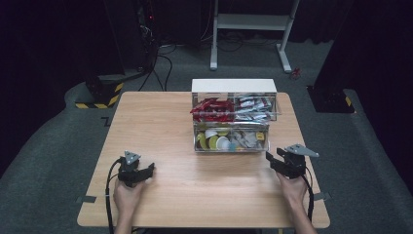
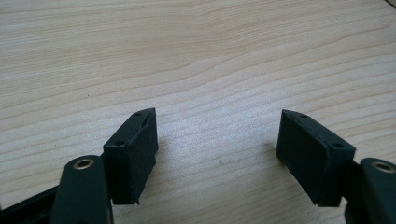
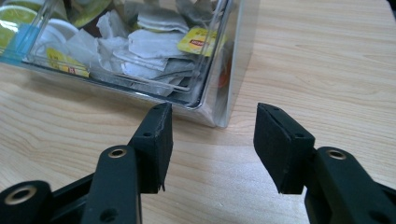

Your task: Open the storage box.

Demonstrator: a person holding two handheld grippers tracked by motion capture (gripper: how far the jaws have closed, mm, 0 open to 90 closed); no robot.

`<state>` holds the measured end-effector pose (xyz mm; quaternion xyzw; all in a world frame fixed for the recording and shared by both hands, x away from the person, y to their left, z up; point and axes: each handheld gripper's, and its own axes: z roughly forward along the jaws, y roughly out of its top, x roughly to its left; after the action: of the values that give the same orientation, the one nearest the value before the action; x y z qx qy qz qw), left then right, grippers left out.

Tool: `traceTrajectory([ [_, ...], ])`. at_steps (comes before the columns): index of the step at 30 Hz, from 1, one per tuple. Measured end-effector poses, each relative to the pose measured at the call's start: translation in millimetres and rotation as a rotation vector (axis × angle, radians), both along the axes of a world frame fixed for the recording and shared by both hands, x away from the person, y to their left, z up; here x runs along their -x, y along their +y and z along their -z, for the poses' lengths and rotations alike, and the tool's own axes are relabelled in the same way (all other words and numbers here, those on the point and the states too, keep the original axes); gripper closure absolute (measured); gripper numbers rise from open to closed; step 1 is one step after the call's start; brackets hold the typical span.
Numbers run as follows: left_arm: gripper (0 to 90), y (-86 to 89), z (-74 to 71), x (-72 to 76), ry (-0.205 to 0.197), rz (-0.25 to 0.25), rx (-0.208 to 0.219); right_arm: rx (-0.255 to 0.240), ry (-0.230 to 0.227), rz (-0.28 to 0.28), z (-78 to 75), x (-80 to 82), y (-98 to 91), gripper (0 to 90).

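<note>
A clear organiser box (image 1: pixel 234 87) with a white top stands at the table's far middle. Red packets (image 1: pixel 210 109) and silvery packets (image 1: pixel 253 108) fill its upper bins. Small cups (image 1: pixel 214 140) and tea bags (image 1: pixel 249 139) lie in its lower tray. My right gripper (image 1: pixel 273 157) is held just off the box's front right corner, open, with nothing between its jaws. In the right gripper view the gripper (image 3: pixel 214 116) faces that corner (image 3: pixel 223 116) and the tea bags (image 3: pixel 149 46). My left gripper (image 1: pixel 138 165) rests at the near left, open over bare wood (image 2: pixel 218 121).
The wooden table (image 1: pixel 160 122) has free room to the left of the box and along the front. Beyond it are a white desk frame (image 1: pixel 251 29), floor cables and a black stand with yellow-black striping (image 1: pixel 100 95).
</note>
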<state>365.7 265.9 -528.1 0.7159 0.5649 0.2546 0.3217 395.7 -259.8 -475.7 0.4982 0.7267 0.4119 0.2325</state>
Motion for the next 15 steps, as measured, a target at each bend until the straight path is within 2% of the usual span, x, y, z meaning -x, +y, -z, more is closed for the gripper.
traceTrajectory([
  [9, 29.5, 0.1, 0.0, 0.0, 0.000, 0.000, -0.002, 0.010, 0.005, -0.020, -2.9, -0.8, 1.0, 47.5],
  [15, 29.5, 0.1, 0.0, 0.0, 0.000, 0.000, -0.001, -0.004, -0.002, -0.030, -6.9, 2.5, 0.2, 47.9],
])
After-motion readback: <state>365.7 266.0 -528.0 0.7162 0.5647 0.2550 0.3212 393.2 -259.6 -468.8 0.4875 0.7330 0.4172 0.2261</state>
